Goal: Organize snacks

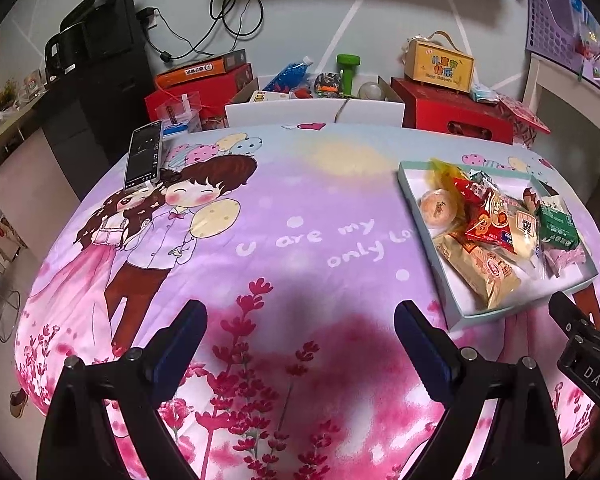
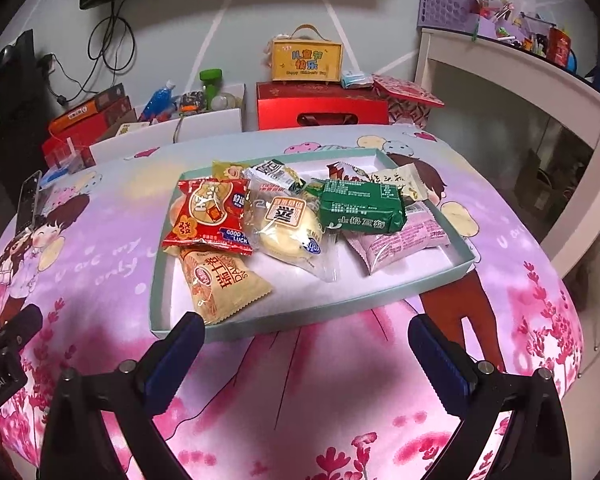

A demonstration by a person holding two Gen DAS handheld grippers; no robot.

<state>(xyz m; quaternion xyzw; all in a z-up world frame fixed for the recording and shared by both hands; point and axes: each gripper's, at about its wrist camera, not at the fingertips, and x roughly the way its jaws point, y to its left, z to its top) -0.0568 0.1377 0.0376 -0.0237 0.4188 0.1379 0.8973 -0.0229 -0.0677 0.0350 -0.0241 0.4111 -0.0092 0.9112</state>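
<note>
Right wrist view: right gripper (image 2: 306,346) held spread before snack tray (image 2: 300,322) edge; left gripper (image 1: 300,332) spread over seemingly bare tablecloth (image 1: 300,208).

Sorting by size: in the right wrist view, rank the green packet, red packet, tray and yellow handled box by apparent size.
1. tray
2. red packet and green packet: look alike, unranked
3. yellow handled box: smallest-looking, but farther away, so unsure.
</note>
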